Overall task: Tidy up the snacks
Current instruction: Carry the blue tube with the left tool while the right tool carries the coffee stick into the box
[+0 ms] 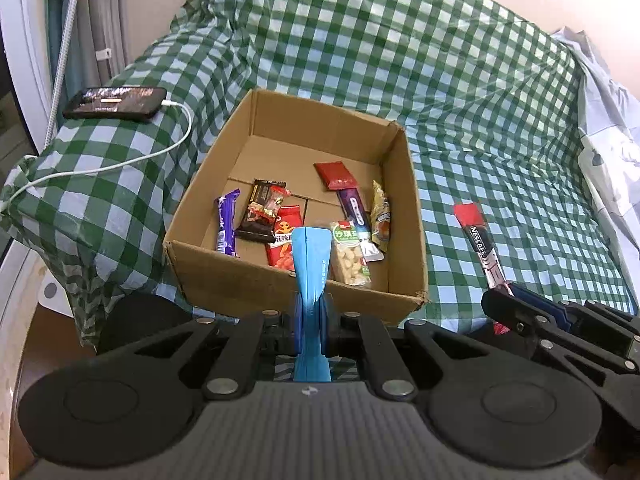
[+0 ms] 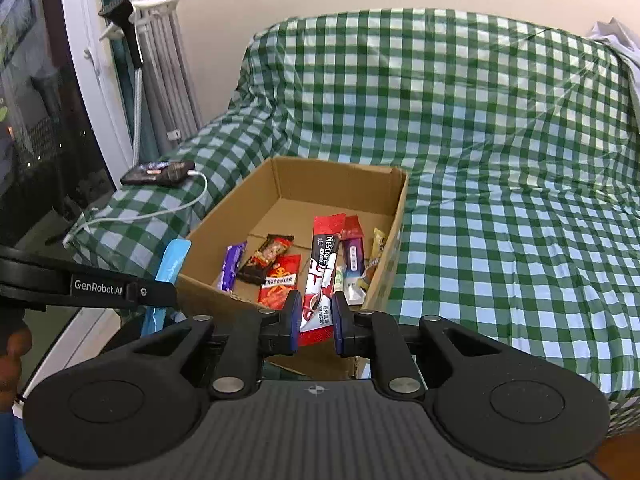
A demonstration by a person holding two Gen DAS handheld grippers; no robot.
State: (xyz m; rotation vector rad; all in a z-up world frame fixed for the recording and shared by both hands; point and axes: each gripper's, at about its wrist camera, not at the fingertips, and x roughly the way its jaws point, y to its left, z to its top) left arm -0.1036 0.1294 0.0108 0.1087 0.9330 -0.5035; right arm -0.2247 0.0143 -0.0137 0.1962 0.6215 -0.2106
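My left gripper [image 1: 311, 312] is shut on a light blue packet [image 1: 310, 264], seen edge-on, which sticks up over the front wall of the open cardboard box [image 1: 224, 276]. My right gripper [image 2: 316, 320] is shut on a red Nescafe stick [image 2: 324, 264] that stands upright above the box's [image 2: 200, 292] near edge. In the left wrist view the right gripper [image 1: 506, 294] and its stick [image 1: 478, 240] hang just right of the box. Several snacks lie inside: a purple bar [image 1: 226, 224], a dark packet [image 1: 262, 210], a red packet [image 1: 285, 240] and a nut packet [image 1: 350, 258].
The box sits on a sofa under a green checked cloth [image 1: 480, 120]. A phone [image 1: 116, 102] with a white cable [image 1: 160, 152] lies on the left armrest. A window and curtain [image 2: 152, 60] stand at the left. A person's hand [image 2: 12, 356] shows at the left edge.
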